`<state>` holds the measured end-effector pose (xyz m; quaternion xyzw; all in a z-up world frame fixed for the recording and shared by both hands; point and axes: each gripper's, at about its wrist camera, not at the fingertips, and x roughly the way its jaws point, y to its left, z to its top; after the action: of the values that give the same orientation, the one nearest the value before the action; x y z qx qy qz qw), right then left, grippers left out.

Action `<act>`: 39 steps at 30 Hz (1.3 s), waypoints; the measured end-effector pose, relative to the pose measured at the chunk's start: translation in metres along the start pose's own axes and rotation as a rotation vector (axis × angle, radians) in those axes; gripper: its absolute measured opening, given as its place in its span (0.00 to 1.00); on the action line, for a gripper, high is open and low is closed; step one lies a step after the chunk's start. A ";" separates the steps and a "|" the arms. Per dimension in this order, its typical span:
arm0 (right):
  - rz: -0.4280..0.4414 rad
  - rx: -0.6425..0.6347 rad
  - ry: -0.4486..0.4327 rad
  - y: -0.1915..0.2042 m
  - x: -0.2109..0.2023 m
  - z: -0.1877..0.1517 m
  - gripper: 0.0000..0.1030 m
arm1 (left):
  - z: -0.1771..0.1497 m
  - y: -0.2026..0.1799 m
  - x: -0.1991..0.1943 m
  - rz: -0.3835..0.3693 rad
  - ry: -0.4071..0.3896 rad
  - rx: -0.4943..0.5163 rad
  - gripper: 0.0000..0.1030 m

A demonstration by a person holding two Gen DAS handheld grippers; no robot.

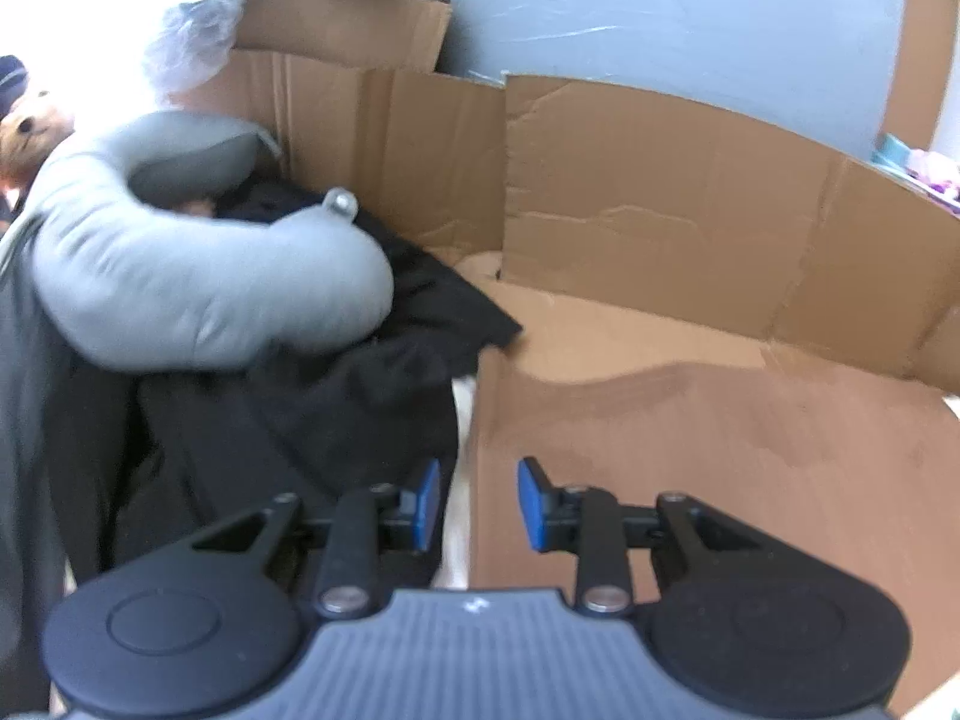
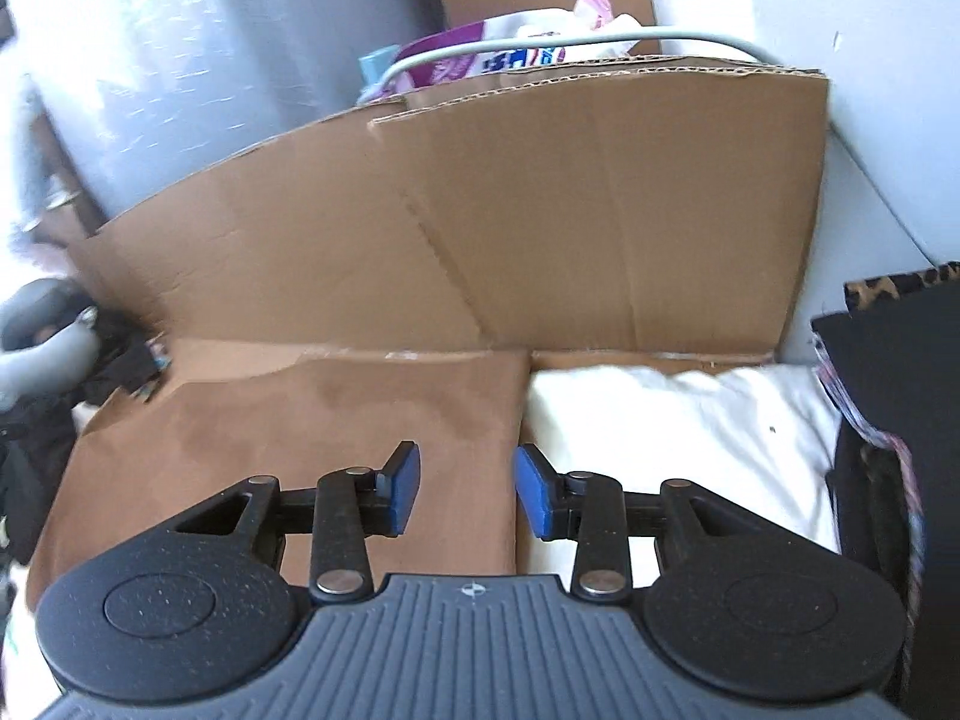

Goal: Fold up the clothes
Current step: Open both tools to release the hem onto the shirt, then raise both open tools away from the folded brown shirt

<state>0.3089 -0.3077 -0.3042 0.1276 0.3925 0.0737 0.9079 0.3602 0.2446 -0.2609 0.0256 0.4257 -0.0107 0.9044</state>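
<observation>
A heap of black clothes (image 1: pixel 288 396) lies at the left of the left wrist view, with a grey neck pillow (image 1: pixel 180 294) resting on top of it. My left gripper (image 1: pixel 478 504) is open, empty, hovering over the edge where the clothes meet a flat cardboard sheet (image 1: pixel 690 438). In the right wrist view my right gripper (image 2: pixel 467 492) is open and empty above the same cardboard sheet (image 2: pixel 300 420) and a white cloth surface (image 2: pixel 690 426). The black clothes (image 2: pixel 114 360) and pillow (image 2: pixel 42 354) show small at the far left there.
Upright cardboard walls (image 1: pixel 660 210) (image 2: pixel 480 228) stand behind the work area. A plush toy (image 1: pixel 24 132) sits at far left. A dark item with a leopard-print edge (image 2: pixel 900 390) lies at the right. Bags and packages (image 2: pixel 492 54) are stacked behind the cardboard.
</observation>
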 end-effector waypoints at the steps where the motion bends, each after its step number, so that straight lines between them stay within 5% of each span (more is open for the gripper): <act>1: 0.005 -0.002 0.001 -0.002 -0.009 -0.003 0.41 | -0.007 -0.001 -0.006 0.003 0.002 0.013 0.30; 16: -0.026 -0.052 0.014 -0.002 -0.067 -0.068 0.41 | -0.096 -0.014 -0.025 -0.030 0.112 0.010 0.25; 21: -0.018 -0.125 0.062 0.015 -0.055 -0.083 0.41 | -0.117 -0.019 -0.023 -0.088 0.109 -0.048 0.16; 32: 0.026 -0.275 0.211 0.055 -0.006 -0.121 0.37 | -0.159 -0.011 -0.003 -0.004 0.199 -0.037 0.10; 39: -0.007 -0.341 0.283 0.045 -0.004 -0.139 0.34 | -0.162 0.001 0.003 0.007 0.219 0.030 0.03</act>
<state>0.2025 -0.2410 -0.3798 -0.0408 0.4983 0.1532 0.8524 0.2380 0.2547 -0.3661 0.0417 0.5217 -0.0111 0.8520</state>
